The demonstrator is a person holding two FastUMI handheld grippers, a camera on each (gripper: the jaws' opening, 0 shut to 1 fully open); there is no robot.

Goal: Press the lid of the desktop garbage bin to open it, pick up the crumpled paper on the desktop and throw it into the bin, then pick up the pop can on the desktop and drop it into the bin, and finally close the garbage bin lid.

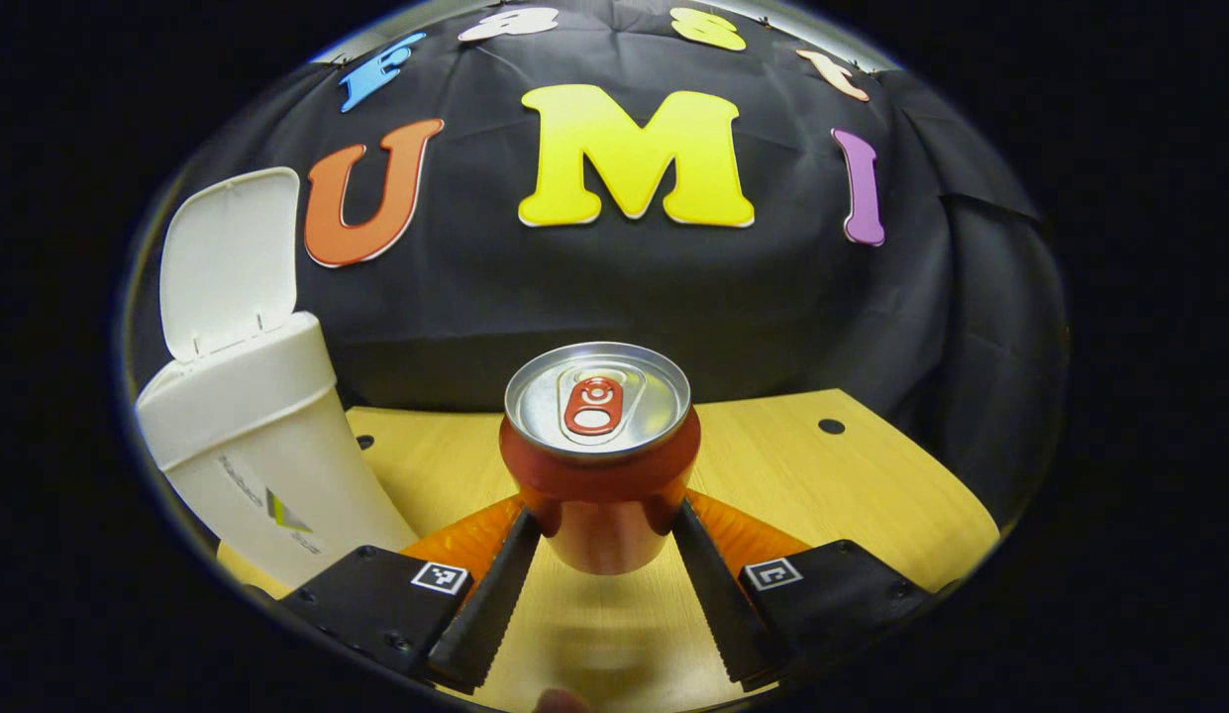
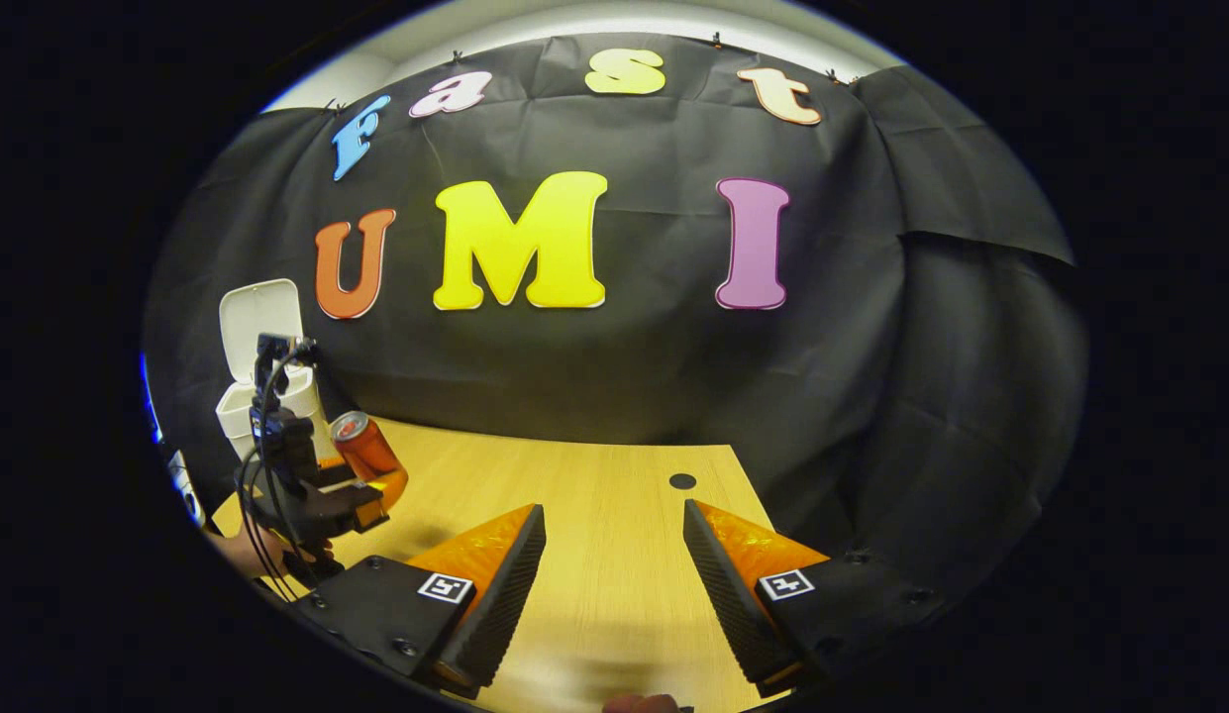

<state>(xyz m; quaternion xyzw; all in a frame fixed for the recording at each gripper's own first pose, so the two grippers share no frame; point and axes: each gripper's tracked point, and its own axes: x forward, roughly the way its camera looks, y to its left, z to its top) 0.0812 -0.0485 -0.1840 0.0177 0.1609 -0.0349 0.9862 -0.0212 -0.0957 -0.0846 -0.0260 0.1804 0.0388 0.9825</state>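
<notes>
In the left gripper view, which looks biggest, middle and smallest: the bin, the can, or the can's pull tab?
1. Bin, lid open.
2. Pop can; it sits closer to the camera, so it looks bigger than it is.
3. Pull tab.

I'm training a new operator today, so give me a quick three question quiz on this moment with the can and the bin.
1. True or false: the bin's lid stands open.
2. Which gripper grips the pop can? A) the left gripper B) the right gripper C) neither
3. Fill in: in the left gripper view, the garbage bin stands to the ____ of the can.

Key
1. True; the lid is tipped up behind the bin's mouth.
2. A; both its fingers press the can's sides, and the can looks lifted off the table. The right gripper is open over the table with nothing between its fingers.
3. left
</notes>
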